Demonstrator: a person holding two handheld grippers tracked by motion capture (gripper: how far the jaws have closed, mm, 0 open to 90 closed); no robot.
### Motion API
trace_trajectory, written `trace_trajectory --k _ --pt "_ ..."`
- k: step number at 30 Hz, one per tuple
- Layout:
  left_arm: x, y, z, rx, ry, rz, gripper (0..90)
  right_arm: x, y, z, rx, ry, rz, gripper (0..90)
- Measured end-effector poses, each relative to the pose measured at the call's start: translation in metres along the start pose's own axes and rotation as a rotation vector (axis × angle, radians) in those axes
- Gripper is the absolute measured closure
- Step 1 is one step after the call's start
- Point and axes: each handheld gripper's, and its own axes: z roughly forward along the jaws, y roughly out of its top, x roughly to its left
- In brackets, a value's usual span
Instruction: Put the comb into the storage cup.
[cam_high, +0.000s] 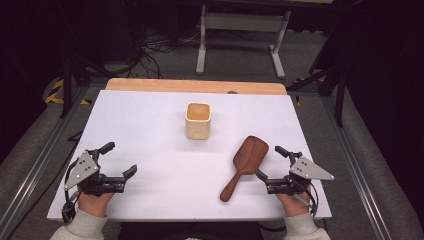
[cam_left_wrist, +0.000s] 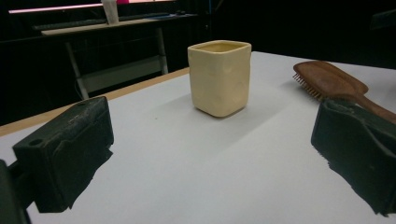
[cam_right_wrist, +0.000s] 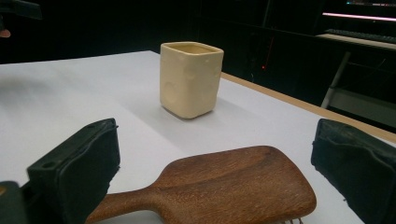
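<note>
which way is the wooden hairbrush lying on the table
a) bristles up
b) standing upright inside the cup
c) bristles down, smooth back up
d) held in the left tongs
c: the hairbrush lies flat on the white table with its smooth wooden back up; in the left gripper view its bristles point down at the surface, apart from the cream cup.

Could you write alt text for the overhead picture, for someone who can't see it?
A person's two hands rest on a white table, each holding an open two-jaw gripper: the left gripper over bare table, the right gripper just beside a wooden hairbrush lying bristles down. A cream square cup stands upright behind them.
</note>
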Motion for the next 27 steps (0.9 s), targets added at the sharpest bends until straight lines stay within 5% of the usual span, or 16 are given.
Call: trace_trajectory --k 27 --pt "0.0020 -0.0003 -0.0009 0.002 0.000 -0.011 0.2 -0.0011 0.0036 0.0041 -0.005 0.034 0.010 2.6"
